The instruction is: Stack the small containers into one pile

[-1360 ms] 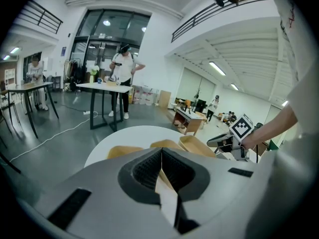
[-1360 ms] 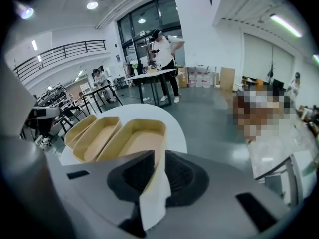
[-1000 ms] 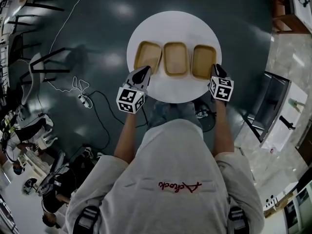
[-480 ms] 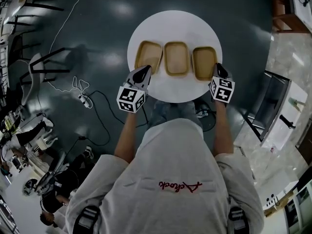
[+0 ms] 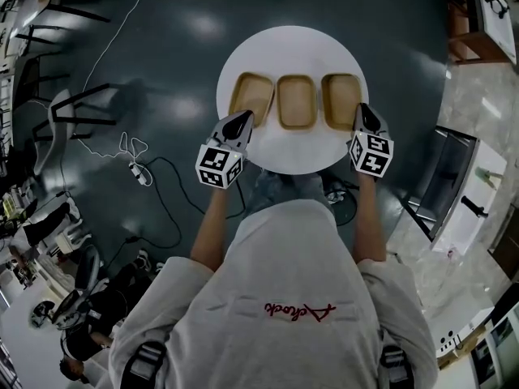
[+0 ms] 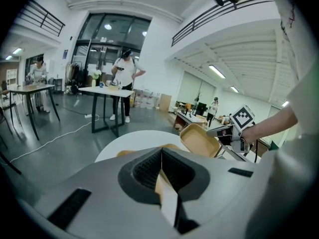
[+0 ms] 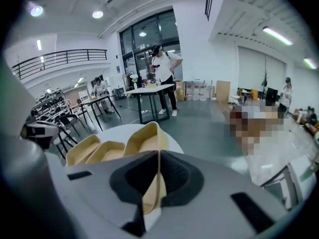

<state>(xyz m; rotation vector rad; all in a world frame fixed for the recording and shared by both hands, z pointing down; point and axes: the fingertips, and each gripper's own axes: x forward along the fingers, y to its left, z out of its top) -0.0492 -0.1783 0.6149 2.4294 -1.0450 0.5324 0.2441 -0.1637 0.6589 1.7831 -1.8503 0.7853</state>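
Observation:
Three tan containers stand in a row on the round white table (image 5: pixel 284 43): left (image 5: pixel 250 96), middle (image 5: pixel 298 101) and right (image 5: pixel 341 100). My left gripper (image 5: pixel 242 120) is shut on the near rim of the left container (image 6: pixel 160 184). My right gripper (image 5: pixel 362 113) has just been closing, and its jaws pinch the near rim of the right container (image 7: pixel 144 138). In the left gripper view that container (image 6: pixel 199 140) hangs tilted, off the tabletop. The middle container (image 7: pixel 112 151) lies flat between the two.
A cable and power strip (image 5: pixel 136 164) trail over the dark floor on the left, near chairs (image 5: pixel 77 112). A counter (image 5: pixel 466 193) stands at the right. People work at tables (image 6: pixel 107 91) farther off in the hall.
The right gripper has shifted slightly at the right container's near rim. The left gripper keeps its place at the left container. The view itself has drifted a little.

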